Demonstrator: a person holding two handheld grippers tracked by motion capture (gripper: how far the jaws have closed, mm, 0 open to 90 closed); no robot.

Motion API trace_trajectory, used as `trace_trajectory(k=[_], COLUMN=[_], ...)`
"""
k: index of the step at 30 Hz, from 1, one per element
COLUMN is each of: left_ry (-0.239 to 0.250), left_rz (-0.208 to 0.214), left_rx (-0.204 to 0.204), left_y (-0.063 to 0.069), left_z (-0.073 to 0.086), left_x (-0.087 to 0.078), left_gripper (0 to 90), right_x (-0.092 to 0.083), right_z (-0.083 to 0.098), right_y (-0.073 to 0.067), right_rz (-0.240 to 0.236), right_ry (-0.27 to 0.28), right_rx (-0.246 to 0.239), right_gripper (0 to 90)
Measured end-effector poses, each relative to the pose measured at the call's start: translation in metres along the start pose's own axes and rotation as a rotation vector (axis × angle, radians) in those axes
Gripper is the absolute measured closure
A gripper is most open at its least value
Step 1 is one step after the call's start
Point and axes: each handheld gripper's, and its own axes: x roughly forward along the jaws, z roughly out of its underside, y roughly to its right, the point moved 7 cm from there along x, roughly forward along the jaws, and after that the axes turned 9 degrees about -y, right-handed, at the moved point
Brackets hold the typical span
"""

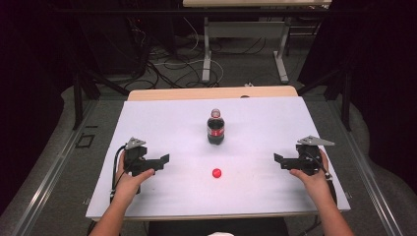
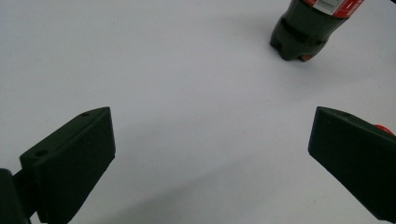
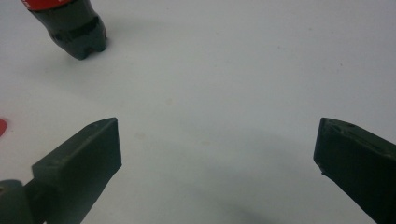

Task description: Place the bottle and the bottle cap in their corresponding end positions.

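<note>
A white table point(image 1: 147, 123) carries a cola bottle point(image 1: 216, 128) and red cap point(image 1: 216, 173).

Desk point(image 1: 162, 118): white top, pale wood edge at far side. Cola bottle point(image 1: 216, 129): dark brown-black contents, red label with white lettering. Bottle cap point(image 1: 216, 173): plain red. Left gripper point(image 1: 163, 159) and right gripper point(image 1: 278, 159): black bodies, grey three-cornered plates on top. Fingers point(image 2: 70, 163): matte black. Floor point(image 1: 236, 69): grey.

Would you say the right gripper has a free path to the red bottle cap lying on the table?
Probably yes. The right gripper stands open and empty, and bare white table lies between it and the red cap. The cola bottle stands farther back, off that line.
</note>
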Motion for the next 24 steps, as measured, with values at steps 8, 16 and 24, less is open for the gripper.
trace_trajectory(k=[8, 16, 24], left_ry=[0.028, 0.012, 0.007], left_rz=[-0.034, -0.116, -0.119], left_rx=[-0.038, -0.007, -0.039], left_y=[-0.012, -0.025, -0.031], left_z=[0.005, 0.011, 0.014], left_x=[0.000, 0.002, 0.003], left_gripper=[0.8, 0.9, 1.3], right_x=[0.004, 0.006, 0.011], right_z=[0.012, 0.023, 0.032], right_y=[0.014, 0.024, 0.025], right_rz=[0.047, 0.071, 0.088], right_ry=[-0.012, -0.035, -0.077], right_rx=[0.031, 0.057, 0.070], right_gripper=[0.5, 0.5, 0.5])
